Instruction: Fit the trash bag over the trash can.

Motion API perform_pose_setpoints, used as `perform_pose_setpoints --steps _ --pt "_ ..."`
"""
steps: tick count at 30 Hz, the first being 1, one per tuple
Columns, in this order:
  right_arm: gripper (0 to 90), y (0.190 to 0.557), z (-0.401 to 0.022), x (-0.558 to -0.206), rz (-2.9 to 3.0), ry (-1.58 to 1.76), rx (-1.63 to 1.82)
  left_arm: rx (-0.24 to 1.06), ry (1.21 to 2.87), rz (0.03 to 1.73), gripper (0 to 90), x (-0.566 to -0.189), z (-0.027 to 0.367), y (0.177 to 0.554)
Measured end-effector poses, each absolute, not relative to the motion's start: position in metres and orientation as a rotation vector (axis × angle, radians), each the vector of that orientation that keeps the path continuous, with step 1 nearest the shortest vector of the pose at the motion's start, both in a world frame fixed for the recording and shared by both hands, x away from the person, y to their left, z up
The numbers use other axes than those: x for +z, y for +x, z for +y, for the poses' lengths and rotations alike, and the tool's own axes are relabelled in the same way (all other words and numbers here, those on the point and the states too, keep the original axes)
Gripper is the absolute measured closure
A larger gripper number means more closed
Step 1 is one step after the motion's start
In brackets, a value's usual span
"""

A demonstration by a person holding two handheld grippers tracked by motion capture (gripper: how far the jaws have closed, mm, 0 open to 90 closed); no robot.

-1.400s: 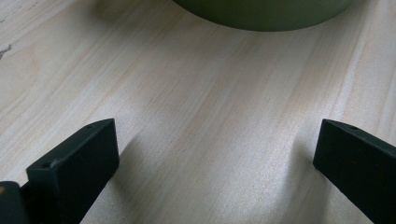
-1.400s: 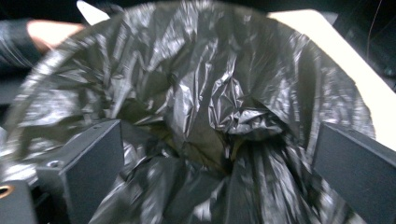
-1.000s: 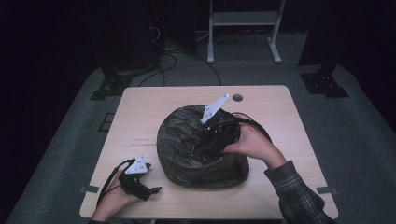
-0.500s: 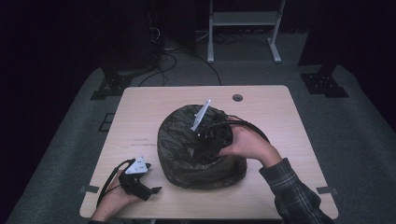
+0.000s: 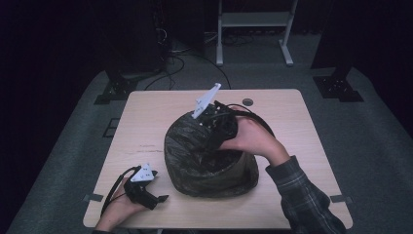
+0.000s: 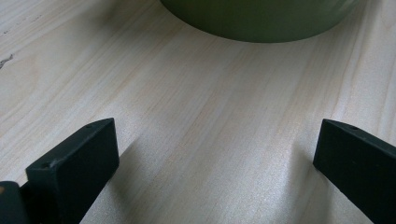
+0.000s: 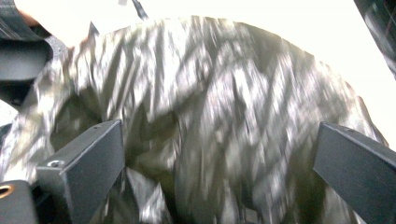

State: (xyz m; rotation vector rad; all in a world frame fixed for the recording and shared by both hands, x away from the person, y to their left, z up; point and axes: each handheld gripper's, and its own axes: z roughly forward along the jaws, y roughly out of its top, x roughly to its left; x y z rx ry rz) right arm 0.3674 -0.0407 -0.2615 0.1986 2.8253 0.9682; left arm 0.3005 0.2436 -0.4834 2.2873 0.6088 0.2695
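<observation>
Tongs on the right [image 5: 210,146], spread wide, are reaching into the bin's black liner [image 5: 185,146] mid-tabletop [image 5: 146,117], seemingly to seat it, while left tongs [image 5: 158,199], also spread, are idling near the front-left corner.

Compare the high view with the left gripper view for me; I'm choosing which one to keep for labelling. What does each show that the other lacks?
The high view alone takes in the whole table, the crumpled dark bag lining the bin, the right gripper reaching down into it, and the left gripper resting near the table's front edge. The left gripper view alone gives a close look between its own two black jaws, spread wide over bare wood. Both share the pale wooden tabletop and the olive bin.
</observation>
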Motion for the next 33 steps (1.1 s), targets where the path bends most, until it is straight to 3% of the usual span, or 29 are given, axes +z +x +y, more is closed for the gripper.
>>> perform_pose_setpoints --steps 8,21,28,33 --pt "1.7 0.377 0.002 -0.291 2.909 0.146 0.912 0.269 2.288 0.608 0.0 -0.483 0.244 0.300" --pt "0.0 0.381 0.033 -0.333 3.015 0.160 0.642 0.268 2.288 0.608 0.0 -0.483 0.244 0.300" --pt "0.0 0.381 0.033 -0.332 2.998 0.158 0.629 0.268 2.288 0.608 0.0 -0.483 0.244 0.300" --pt "0.0 0.385 0.010 -0.299 2.928 0.236 0.731 0.269 2.287 0.609 0.0 -0.483 0.244 0.300"
